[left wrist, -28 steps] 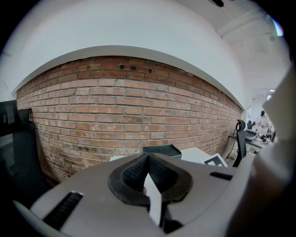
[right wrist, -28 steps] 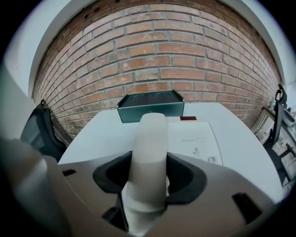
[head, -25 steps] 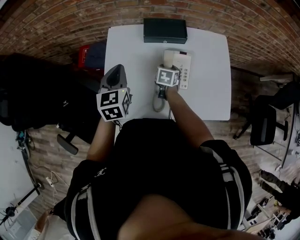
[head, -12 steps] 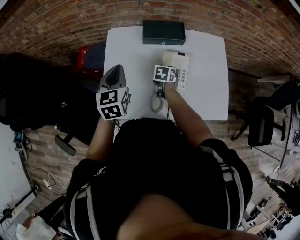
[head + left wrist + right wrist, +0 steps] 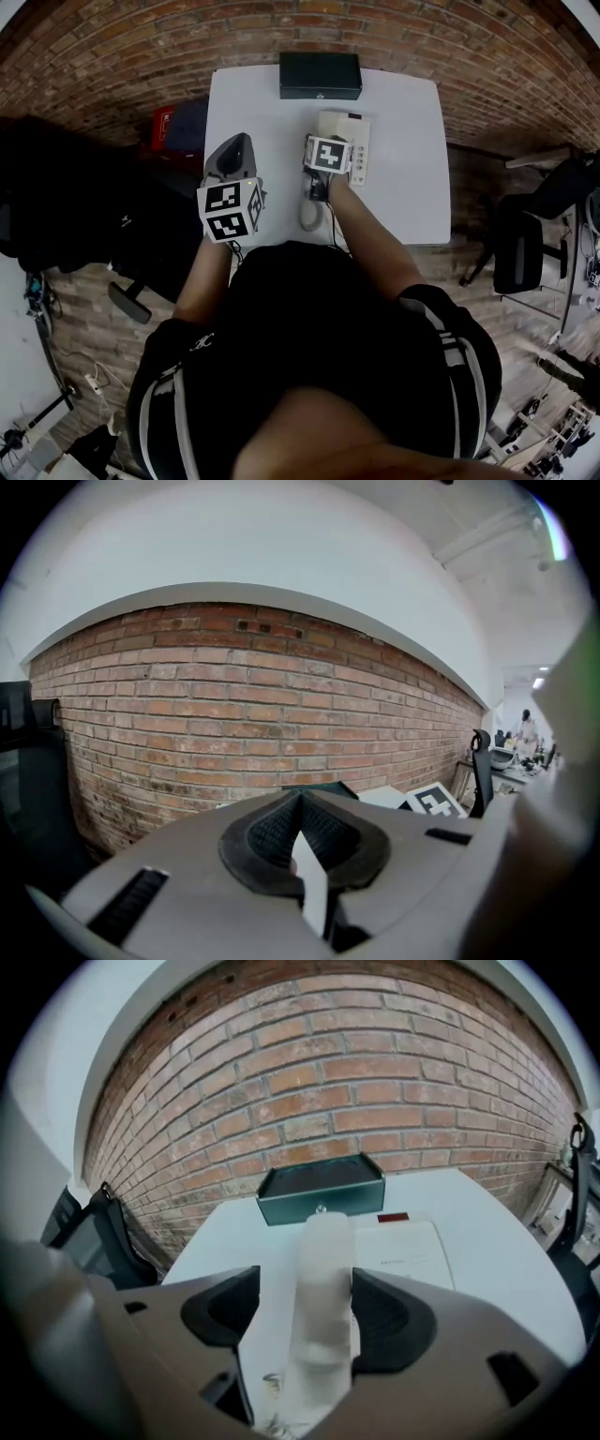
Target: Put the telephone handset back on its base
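The pale telephone base [image 5: 354, 141] sits on the white table [image 5: 253, 103]. Its handset [image 5: 329, 122] lies along the base's left side. In the right gripper view the handset [image 5: 324, 1279] runs between the jaws of my right gripper [image 5: 305, 1314]. These jaws have just been opening, and a strip of table shows beside the left pad. The base [image 5: 405, 1252] lies just right of the handset. My right gripper [image 5: 324, 136] hovers over the handset's near end. My left gripper [image 5: 234, 155] is held off the table's left edge, its pads [image 5: 281, 832] together and empty.
A dark green metal box [image 5: 320, 75] stands at the table's far edge, against the brick wall. The coiled cord [image 5: 310, 211] loops toward the near edge. Black office chairs stand to the left [image 5: 141, 234] and right [image 5: 525, 253].
The right gripper has lifted slightly above the handset, which stays on the base. The left gripper has held its place. The head view has shifted a little.
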A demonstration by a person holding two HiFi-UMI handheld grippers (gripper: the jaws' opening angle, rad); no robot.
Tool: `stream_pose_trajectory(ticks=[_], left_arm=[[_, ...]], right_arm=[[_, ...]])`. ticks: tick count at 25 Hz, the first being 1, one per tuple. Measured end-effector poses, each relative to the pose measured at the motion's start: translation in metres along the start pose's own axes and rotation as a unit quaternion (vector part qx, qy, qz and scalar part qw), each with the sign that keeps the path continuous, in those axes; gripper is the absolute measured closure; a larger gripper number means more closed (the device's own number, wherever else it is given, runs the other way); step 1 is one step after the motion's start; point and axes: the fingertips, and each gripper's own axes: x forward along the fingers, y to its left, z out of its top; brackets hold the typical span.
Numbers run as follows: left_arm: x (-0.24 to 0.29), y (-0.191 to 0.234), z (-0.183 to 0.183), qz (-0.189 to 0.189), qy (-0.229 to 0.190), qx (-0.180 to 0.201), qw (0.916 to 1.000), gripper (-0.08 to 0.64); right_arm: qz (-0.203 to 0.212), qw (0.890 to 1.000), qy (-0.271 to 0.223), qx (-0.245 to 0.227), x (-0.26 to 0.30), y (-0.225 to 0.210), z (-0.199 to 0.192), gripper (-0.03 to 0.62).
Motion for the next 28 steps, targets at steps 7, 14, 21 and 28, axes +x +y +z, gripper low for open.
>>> stream_pose_trajectory(ticks=[7,14,21,28], left_arm=[[0.011,-0.008,0.009,-0.020,-0.008,-0.001,0.9998,0.565],[0.024,-0.027,0.023,-0.055,-0.020,0.005,0.9983,0.565],[0.035,-0.048,0.032,-0.085,-0.029,0.012,0.9959,0.565],[0.039,-0.056,0.036,-0.101,-0.038,0.011,0.9941,0.565]], right_arm=[[0.041,0.991,-0.124,-0.004,-0.066,0.008,0.069,0.511],[0.079,0.930,-0.355,-0.047,-0.183,0.007,0.138,0.595],[0.049,0.910,-0.409,-0.052,-0.226,-0.007,0.143,0.595],[0.030,0.908,-0.416,-0.045,-0.235,-0.013,0.141,0.595]])
